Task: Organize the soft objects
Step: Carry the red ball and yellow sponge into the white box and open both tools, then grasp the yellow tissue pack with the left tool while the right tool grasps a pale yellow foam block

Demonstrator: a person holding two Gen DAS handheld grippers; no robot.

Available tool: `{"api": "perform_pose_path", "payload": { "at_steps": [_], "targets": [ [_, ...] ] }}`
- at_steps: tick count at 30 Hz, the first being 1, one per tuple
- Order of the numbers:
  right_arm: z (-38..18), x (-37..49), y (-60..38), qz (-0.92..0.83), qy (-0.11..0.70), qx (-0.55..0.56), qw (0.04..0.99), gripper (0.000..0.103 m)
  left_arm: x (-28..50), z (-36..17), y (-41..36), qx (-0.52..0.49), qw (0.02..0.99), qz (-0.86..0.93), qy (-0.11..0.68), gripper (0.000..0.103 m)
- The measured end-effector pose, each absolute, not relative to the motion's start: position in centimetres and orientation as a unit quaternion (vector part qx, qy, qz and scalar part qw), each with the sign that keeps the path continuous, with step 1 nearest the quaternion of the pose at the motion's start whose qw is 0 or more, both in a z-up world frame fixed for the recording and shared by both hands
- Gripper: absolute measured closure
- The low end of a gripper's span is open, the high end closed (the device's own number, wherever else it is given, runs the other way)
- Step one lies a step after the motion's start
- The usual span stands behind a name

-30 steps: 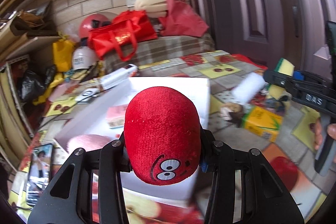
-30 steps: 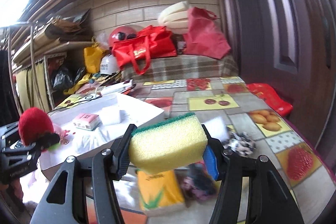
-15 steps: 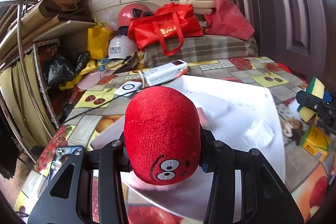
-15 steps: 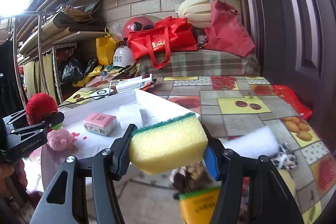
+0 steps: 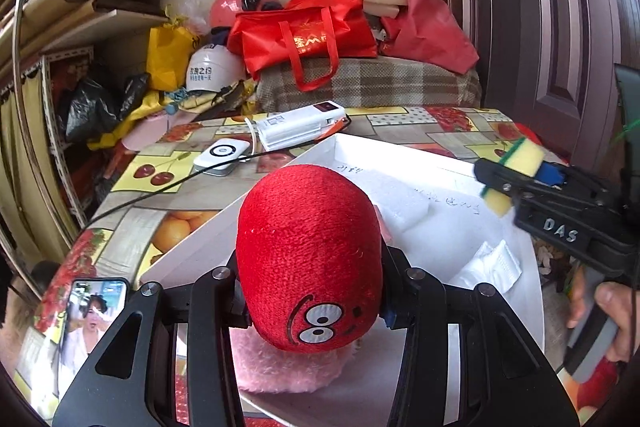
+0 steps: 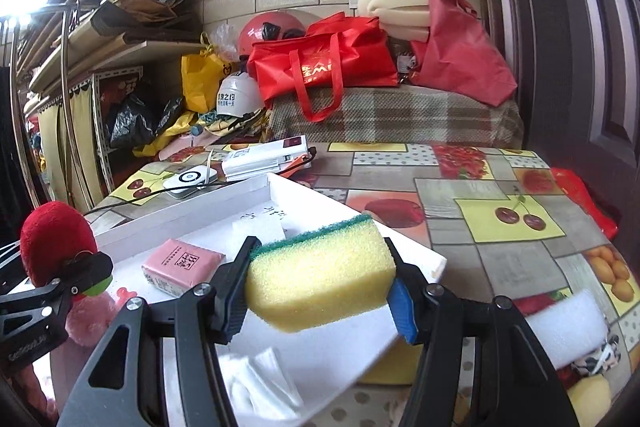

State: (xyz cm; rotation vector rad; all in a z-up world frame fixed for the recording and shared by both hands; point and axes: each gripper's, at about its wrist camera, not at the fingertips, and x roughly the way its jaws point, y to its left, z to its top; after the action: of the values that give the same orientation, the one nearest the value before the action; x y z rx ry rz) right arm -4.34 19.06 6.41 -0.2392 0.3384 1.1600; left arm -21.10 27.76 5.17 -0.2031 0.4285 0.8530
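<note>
My left gripper is shut on a red plush toy with cartoon eyes, held over the near left part of a white tray. A pink fluffy object lies in the tray under it. My right gripper is shut on a yellow sponge with a green scouring top, above the tray's right part. In the tray lie a pink packet, a white foam block and folded white cloth. The right gripper with the sponge shows in the left wrist view.
A fruit-print tablecloth covers the table. A white power bank, a round white device with a black cable, and a phone lie left of the tray. A white roll and yellow pack lie at its right.
Both grippers have moved in over the white tray. The right gripper with the sponge has come leftward over the tray's right edge. The red toy now hangs above the pink fluffy object.
</note>
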Motion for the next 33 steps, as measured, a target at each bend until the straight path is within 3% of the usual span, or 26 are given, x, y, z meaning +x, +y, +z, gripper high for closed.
{"api": "perform_pose_path", "payload": {
  "at_steps": [5, 6, 7, 9, 10, 11, 14, 15, 25, 33],
  "targets": [
    [6.4, -4.8, 19.4, 0.545, 0.154, -0.122, 0.815, 0.042, -20.6, 5.2, 28.3, -0.109, 0.886, 0.399, 0.212, 0.058],
    [6.4, -4.7, 19.5, 0.548, 0.155, -0.122, 0.813, 0.036, -20.5, 5.2, 28.3, -0.109, 0.886, 0.398, 0.213, 0.055],
    [6.4, -4.6, 19.5, 0.55, 0.156, -0.122, 0.812, 0.021, -20.5, 5.2, 28.2, -0.108, 0.886, 0.398, 0.214, 0.05],
    [6.4, -4.5, 19.6, 0.547, 0.158, -0.121, 0.813, 0.018, -20.6, 5.3, 27.9, -0.103, 0.883, 0.407, 0.208, 0.023],
    [6.5, -4.5, 19.6, 0.546, 0.157, -0.12, 0.814, 0.018, -20.7, 5.4, 27.8, -0.1, 0.884, 0.411, 0.201, 0.005],
    [6.5, -4.6, 19.5, 0.547, 0.154, -0.12, 0.814, 0.018, -21.0, 5.6, 27.5, -0.094, 0.884, 0.418, 0.189, 0.0],
    [6.7, -5.2, 19.1, 0.548, 0.135, -0.119, 0.817, 0.011, -21.5, 6.0, 26.6, -0.075, 0.884, 0.432, 0.161, 0.0],
    [6.8, -5.5, 19.0, 0.549, 0.127, -0.12, 0.818, 0.0, -21.6, 6.0, 26.4, -0.069, 0.883, 0.436, 0.158, 0.0],
    [7.2, -5.4, 17.3, 0.546, 0.101, -0.085, 0.827, 0.0, -23.4, 6.0, 26.9, -0.094, 0.868, 0.47, 0.128, 0.0],
    [8.2, -7.4, 10.0, 0.584, 0.039, -0.01, 0.811, 0.0, -23.9, 6.4, 25.0, -0.059, 0.869, 0.481, 0.099, 0.0]
  ]
}}
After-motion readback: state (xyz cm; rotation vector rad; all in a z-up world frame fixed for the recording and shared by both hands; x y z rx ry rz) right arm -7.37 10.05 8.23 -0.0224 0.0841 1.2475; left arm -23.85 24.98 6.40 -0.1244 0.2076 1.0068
